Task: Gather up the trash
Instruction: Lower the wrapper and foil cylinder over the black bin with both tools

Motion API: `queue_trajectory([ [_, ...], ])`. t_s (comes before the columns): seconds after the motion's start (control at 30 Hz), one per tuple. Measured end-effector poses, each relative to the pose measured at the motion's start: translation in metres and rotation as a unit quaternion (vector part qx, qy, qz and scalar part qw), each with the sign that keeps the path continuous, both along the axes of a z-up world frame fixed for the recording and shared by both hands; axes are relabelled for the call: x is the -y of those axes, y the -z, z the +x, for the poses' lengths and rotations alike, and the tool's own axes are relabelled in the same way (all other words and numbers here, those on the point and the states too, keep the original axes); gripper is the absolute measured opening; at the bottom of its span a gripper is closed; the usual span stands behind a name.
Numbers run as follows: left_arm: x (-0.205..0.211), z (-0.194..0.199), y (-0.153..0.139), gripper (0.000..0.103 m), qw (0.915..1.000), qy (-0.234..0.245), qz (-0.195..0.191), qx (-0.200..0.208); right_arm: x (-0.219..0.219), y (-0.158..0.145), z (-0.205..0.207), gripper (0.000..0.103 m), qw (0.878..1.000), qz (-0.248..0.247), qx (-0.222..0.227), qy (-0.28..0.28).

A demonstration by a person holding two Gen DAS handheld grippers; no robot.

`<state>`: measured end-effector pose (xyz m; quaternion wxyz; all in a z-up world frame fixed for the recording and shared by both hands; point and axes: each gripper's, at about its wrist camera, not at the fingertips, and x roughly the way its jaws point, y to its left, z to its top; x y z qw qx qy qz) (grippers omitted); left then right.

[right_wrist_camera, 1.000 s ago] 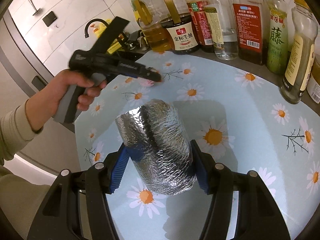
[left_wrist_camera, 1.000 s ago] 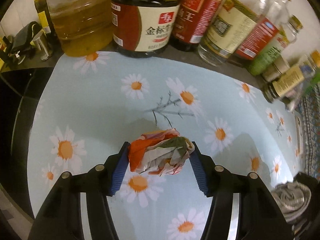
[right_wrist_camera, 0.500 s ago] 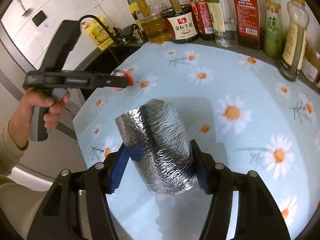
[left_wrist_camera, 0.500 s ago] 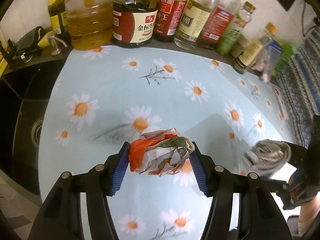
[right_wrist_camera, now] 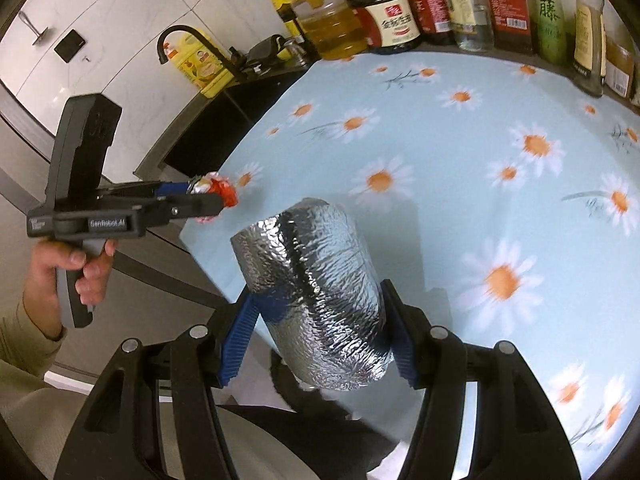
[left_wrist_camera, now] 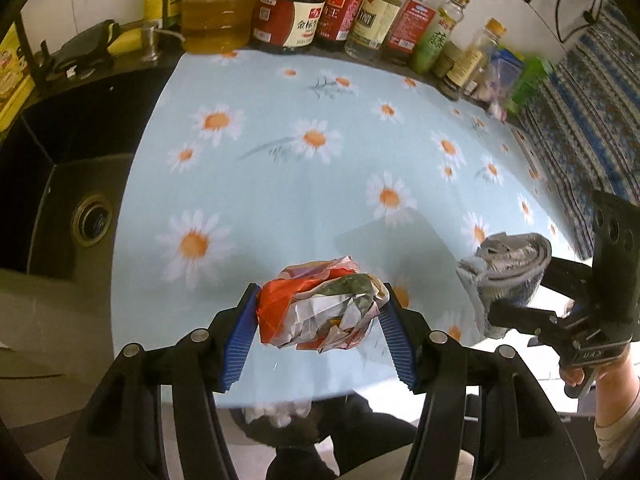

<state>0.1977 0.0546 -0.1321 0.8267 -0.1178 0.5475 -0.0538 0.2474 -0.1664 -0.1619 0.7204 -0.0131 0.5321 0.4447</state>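
Daisy-print tablecloth [left_wrist_camera: 280,184] covers the counter; bottles [left_wrist_camera: 352,12] behind.

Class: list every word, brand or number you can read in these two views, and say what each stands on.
"GenRobot.AI": side of the left gripper.
"金标生抽": label of the dark soy sauce jug.
"藤": green bottle.
Other bottle labels: too small or blurred to read.

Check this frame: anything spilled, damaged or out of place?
Nothing stands out. The left gripper clamps a crumpled wrapper, the right gripper a foil bundle, both above the near edge of the daisy tablecloth. The condiment bottles stand upright, with no spill visible.
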Motion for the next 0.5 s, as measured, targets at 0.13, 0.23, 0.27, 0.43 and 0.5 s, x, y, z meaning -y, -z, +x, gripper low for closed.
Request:
queue_trajectory([
  [0.13, -0.004, -0.027, 0.006, 0.057, 0.9999, 0.01, 0.008, -0.002, -0.009, 0.004, -0.027, 0.06, 1.0, 0.0, -0.01, 0.009],
  [0.23, -0.006, -0.047, 0.013, 0.057, 0.9998, 0.016, -0.004, -0.008, -0.015, 0.008, -0.046, 0.06, 1.0, -0.002, -0.018, 0.013],
  [0.27, -0.006, -0.051, 0.015, 0.057, 0.9997, 0.019, -0.007, -0.01, -0.017, 0.009, -0.052, 0.06, 1.0, -0.002, -0.02, 0.014],
  [0.43, -0.005, -0.083, 0.027, 0.057, 0.9991, 0.029, -0.023, -0.019, -0.024, 0.017, -0.081, 0.06, 0.999, 0.003, -0.043, 0.016],
  [0.5, -0.004, -0.092, 0.032, 0.057, 0.9988, 0.031, -0.028, -0.025, -0.027, 0.021, -0.09, 0.06, 0.999, -0.001, -0.048, 0.017],
])
